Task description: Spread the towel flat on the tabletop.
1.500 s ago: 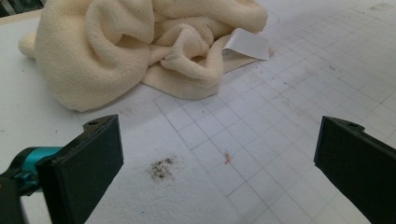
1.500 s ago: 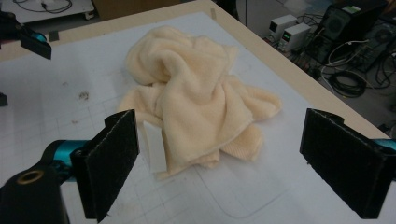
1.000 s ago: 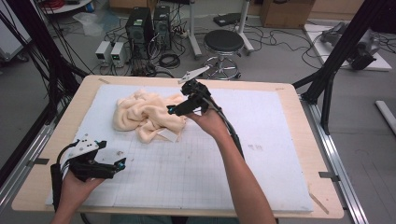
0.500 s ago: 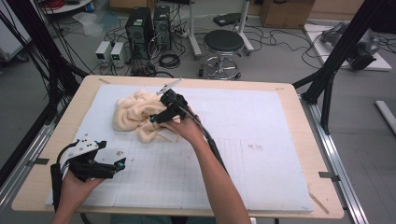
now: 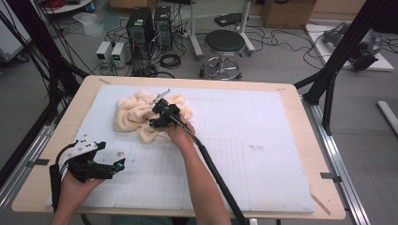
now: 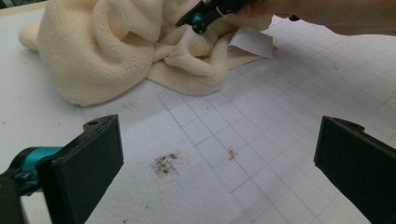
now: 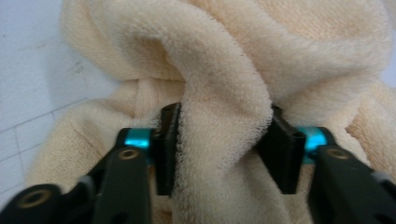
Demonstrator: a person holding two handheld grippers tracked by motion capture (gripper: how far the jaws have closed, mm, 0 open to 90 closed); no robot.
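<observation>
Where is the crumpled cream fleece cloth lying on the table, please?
In the high view, the crumpled cream fleece cloth lies on the white gridded mat, far left of centre, with the right gripper reaching into it.

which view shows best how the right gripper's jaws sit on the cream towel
The right gripper view: a thick fold of the towel stands between the two jaws, which are not fully shut. The high view shows the right hand-held gripper over the pile. The left gripper view catches only its tip at the towel.
</observation>
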